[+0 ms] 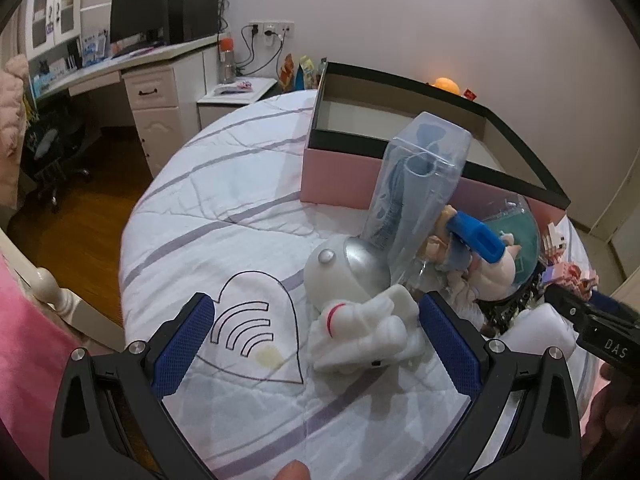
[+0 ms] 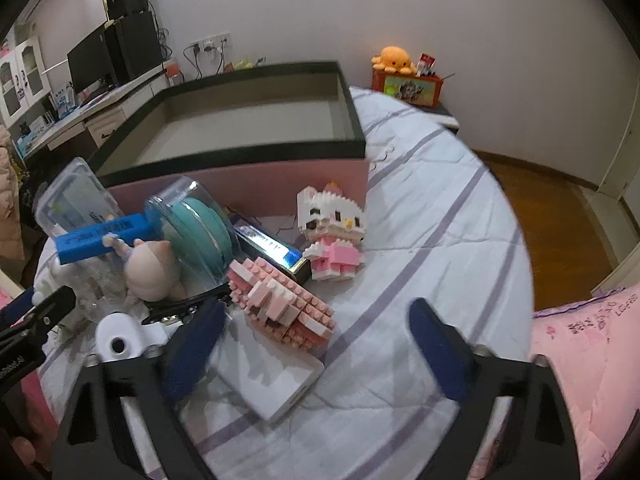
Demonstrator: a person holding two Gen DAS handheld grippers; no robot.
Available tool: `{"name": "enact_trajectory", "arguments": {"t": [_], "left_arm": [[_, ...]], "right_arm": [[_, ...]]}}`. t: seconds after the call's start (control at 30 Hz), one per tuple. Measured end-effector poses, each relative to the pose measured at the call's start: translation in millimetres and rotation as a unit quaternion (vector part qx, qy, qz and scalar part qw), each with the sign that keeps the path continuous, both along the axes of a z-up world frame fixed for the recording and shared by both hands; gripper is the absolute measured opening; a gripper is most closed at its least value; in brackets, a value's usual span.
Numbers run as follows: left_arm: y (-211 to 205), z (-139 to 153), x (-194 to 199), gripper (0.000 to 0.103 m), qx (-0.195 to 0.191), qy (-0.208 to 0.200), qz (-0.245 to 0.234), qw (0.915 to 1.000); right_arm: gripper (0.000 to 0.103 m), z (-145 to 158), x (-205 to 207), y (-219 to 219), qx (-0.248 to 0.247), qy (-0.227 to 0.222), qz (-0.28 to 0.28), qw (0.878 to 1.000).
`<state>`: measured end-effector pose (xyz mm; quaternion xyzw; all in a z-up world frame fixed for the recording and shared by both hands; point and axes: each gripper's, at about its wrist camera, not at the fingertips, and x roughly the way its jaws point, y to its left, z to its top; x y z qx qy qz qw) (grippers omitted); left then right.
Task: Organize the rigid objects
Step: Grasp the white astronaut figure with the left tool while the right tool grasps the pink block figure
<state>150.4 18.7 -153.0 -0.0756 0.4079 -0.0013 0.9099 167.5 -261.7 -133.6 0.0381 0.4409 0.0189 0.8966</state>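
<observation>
A pink box with a black rim [image 1: 340, 176] [image 2: 256, 184] stands open and empty on the bed. Before it lies a heap of toys: a white astronaut figure [image 1: 356, 312], a clear plastic case [image 1: 416, 188] [image 2: 76, 200], a blue stick [image 1: 478, 238] [image 2: 102, 238], a round clear dome with a teal inside [image 2: 200, 228], a pig-like figure [image 2: 154, 266], a Hello Kitty brick figure [image 2: 334, 232], a pink brick piece [image 2: 284, 300] and a white flat box [image 2: 276, 384]. My left gripper [image 1: 316, 332] is open, its jaws either side of the astronaut. My right gripper [image 2: 316, 348] is open above the pink brick piece and white box.
The bed has a white quilt with purple stripes [image 1: 240, 208]. A desk with a monitor [image 1: 136, 20] stands at the far left. A bedside stand carries an orange octopus plush [image 2: 394, 60]. Wooden floor [image 2: 556, 216] lies to the right, a pink pillow [image 2: 588, 364] at the near right.
</observation>
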Motion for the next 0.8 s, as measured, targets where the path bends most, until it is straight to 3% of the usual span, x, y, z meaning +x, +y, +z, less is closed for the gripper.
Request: {"name": "enact_trajectory", "arguments": {"t": [0.27, 0.3, 0.43, 0.53, 0.67, 0.8], "left_arm": [[7, -2, 8, 0.099, -0.015, -0.001, 0.007, 0.9999], [8, -2, 7, 0.097, -0.017, 0.0, 0.006, 0.9998], [14, -5, 5, 0.07, -0.012, 0.011, 0.007, 0.9999], [17, -9, 8, 0.068, -0.019, 0.016, 0.007, 0.9997], [14, -7, 15, 0.057, -0.018, 0.014, 0.004, 0.9997], [16, -7, 15, 0.056, -0.022, 0.013, -0.001, 0.9997]], "right_arm": [[0.055, -2, 5, 7, 0.024, 0.002, 0.028, 0.999], [0.054, -2, 4, 8, 0.023, 0.001, 0.028, 0.999], [0.051, 0, 1, 7, 0.03, -0.002, 0.027, 0.999], [0.051, -1, 0, 7, 0.028, -0.001, 0.028, 0.999], [0.051, -3, 4, 9, 0.025, 0.001, 0.026, 0.999], [0.05, -2, 6, 5, 0.032, -0.002, 0.028, 0.999]]}}
